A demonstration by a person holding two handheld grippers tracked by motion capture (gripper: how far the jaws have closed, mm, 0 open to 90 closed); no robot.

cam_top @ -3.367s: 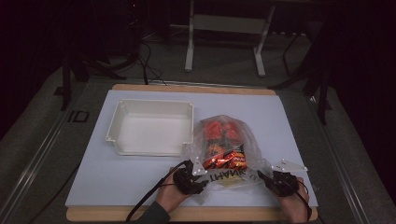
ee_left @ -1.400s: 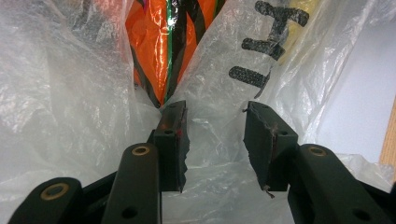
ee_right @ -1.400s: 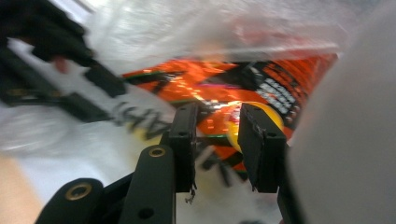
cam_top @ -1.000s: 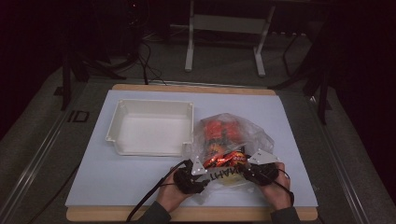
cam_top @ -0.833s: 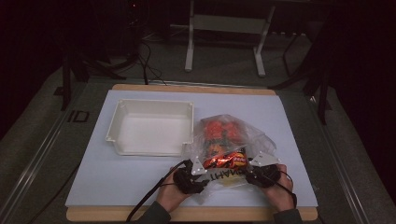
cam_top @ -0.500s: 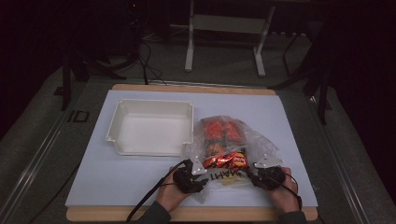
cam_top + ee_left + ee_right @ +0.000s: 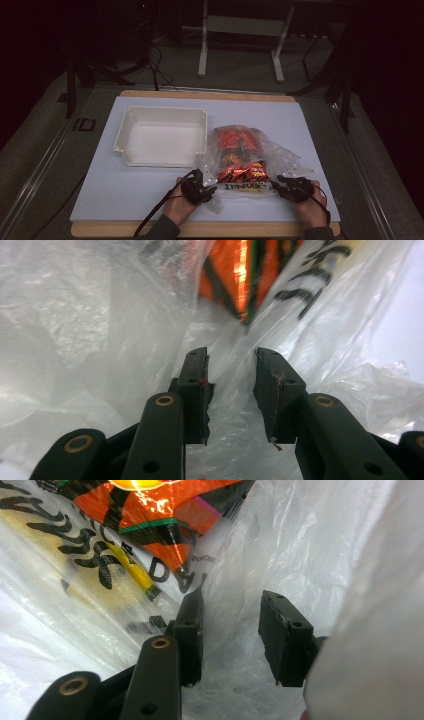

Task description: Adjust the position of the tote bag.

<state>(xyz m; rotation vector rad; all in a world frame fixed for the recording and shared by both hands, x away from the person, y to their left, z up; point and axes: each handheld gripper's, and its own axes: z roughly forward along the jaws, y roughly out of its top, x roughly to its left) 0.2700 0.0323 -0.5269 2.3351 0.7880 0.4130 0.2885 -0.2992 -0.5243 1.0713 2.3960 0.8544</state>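
left hand-held gripper (image 7: pixel 231 385) | jaws half-wide, just been closing on plastic bag (image 7: pixel 250 160) film | right hand-held gripper (image 7: pixel 232 630) same, now nearer bag at lower right | both about to pinch bag

A clear plastic bag (image 7: pixel 250 160) lies flat and crumpled just right of the white tray (image 7: pixel 162 136), its left edge touching or nearly touching the tray's right wall. Its mouth end faces away from the tray's far side, toward the near table edge, and bears black lettering on a pale band. Inside sit orange-red snack packets (image 7: pixel 239 155) with black and green markings, stacked lengthwise; their foil glints. Loose film (image 7: pixel 100 315) billows in wrinkled folds around them.
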